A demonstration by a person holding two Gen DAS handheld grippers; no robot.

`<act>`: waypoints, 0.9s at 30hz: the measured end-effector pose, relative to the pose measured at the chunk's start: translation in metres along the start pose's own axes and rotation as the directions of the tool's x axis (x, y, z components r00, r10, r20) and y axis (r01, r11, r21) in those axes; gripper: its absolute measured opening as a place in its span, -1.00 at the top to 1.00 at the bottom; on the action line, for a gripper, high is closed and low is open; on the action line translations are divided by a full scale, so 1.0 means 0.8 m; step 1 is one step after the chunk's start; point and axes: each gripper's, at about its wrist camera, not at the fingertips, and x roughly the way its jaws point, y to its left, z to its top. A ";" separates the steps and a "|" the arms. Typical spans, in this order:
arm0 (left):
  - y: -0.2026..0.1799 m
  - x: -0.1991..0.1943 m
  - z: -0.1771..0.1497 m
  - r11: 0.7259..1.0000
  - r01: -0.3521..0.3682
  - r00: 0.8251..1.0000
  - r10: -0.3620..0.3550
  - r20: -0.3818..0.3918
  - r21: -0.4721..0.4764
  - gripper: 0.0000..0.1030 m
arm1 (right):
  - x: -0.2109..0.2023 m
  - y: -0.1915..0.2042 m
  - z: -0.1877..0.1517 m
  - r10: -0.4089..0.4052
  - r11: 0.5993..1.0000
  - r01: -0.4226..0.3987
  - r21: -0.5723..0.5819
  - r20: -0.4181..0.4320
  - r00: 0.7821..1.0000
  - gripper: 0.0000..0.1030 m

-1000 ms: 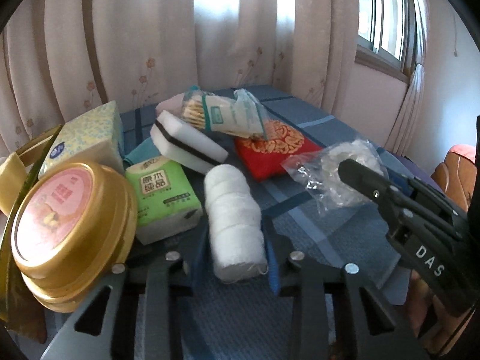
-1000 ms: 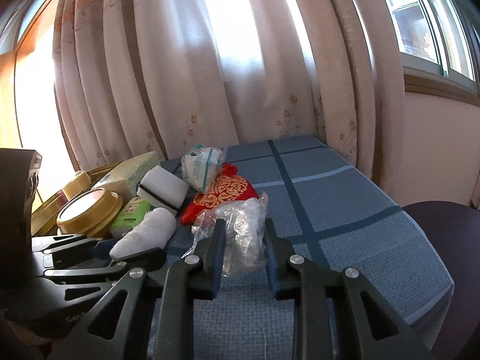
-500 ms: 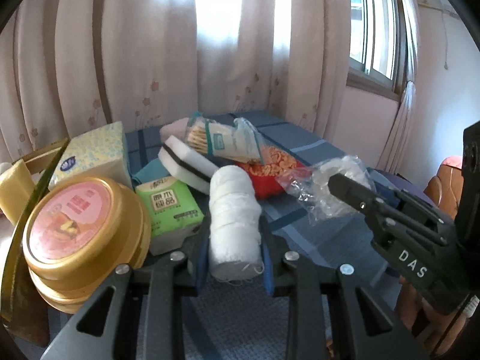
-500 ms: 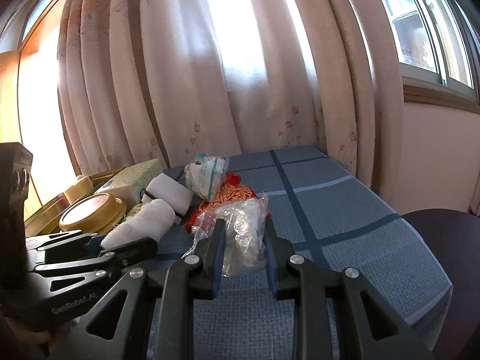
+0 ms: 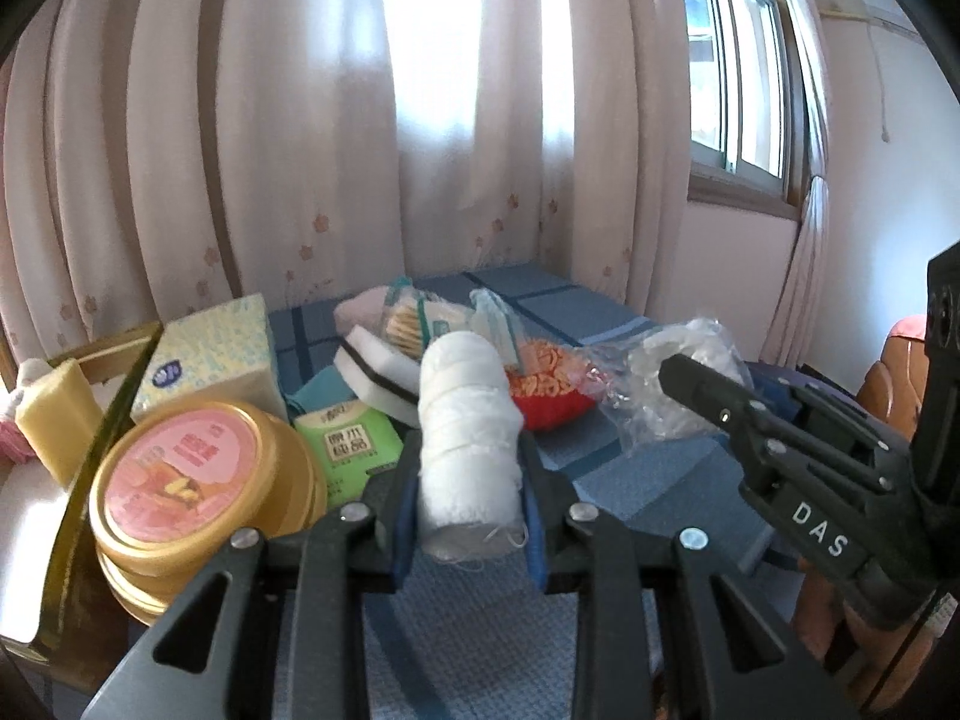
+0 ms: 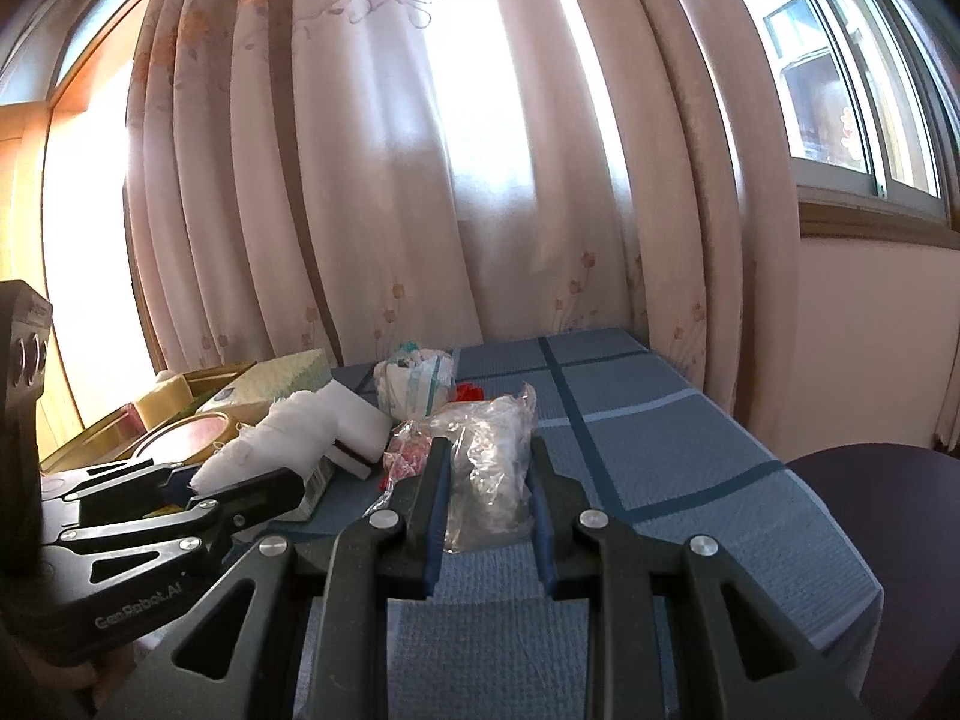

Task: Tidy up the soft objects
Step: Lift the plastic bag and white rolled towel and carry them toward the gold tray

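White gauze roll [image 5: 468, 444] gripped between left gripper [image 5: 469, 501] jaws, lifted off table [image 5: 630, 480]. Clear plastic bag [image 6: 489, 468] clamped between right gripper [image 6: 486, 501] jaws. Squeeze best kept light, both bundles carried level, clutter ahead of jaws avoided.

Towel roll [image 5: 468, 450] between fingers of left gripper [image 5: 469, 516], above bench [image 5: 648, 480]. Round tin [image 5: 198, 480] to its left, tissue box [image 5: 210, 360] behind tin, tissue pack [image 5: 351, 444] between tin and roll. Sponge [image 5: 372, 372] behind pack. Plastic bag [image 6: 489, 468] in right gripper [image 6: 487, 522], right of roll.
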 end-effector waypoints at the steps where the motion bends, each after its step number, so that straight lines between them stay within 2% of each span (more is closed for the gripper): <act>1: 0.000 -0.001 0.001 1.000 -0.006 1.000 0.006 0.007 0.003 0.48 | -0.001 0.001 0.000 -0.001 1.000 0.001 -0.004 0.007 1.000 0.50; 27: 0.011 -0.029 0.007 0.998 -0.050 0.991 0.053 0.119 -0.027 0.48 | -0.021 0.020 0.005 -0.007 0.999 0.011 -0.044 0.094 0.996 0.50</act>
